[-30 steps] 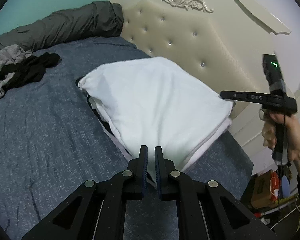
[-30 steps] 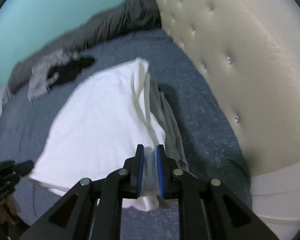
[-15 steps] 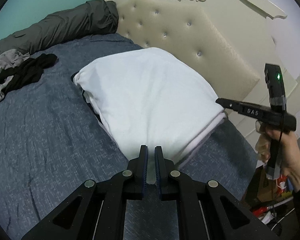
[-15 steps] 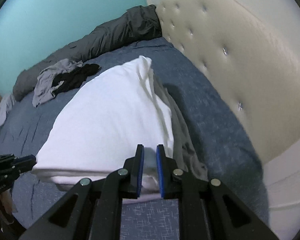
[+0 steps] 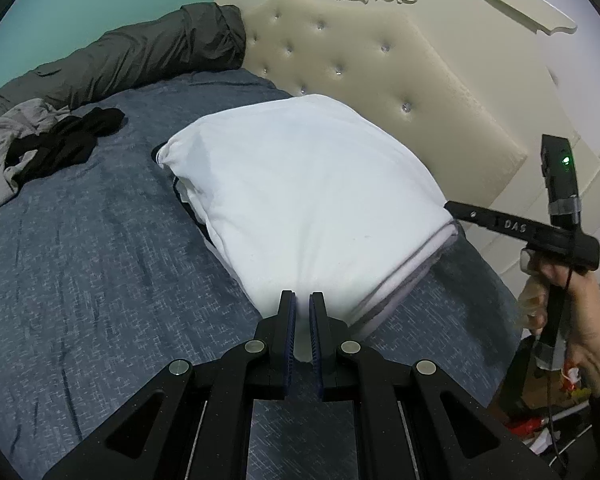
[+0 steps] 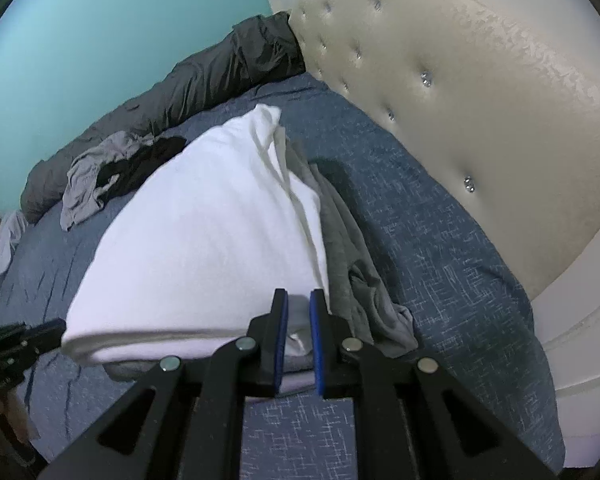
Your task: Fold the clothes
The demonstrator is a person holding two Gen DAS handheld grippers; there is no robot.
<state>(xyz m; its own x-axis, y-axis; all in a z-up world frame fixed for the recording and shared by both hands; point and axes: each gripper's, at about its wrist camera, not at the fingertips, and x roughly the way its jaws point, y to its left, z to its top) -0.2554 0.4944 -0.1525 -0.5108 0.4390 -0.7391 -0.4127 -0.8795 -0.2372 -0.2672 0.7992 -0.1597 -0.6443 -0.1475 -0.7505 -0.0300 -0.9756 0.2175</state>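
Two grippers, left gripper [image 5: 302,312] and right gripper [image 6: 298,312], each pinch a near corner of the folded white garment [image 5: 300,196] at frame centre on the bed [image 5: 80,260]; uneven pulling could skew the layers.

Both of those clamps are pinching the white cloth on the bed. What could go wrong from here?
The left gripper and right gripper each pinch only an edge of the white cloth, so it may slip out. Pulling could also drag the grey garment lying underneath, spoiling the fold.
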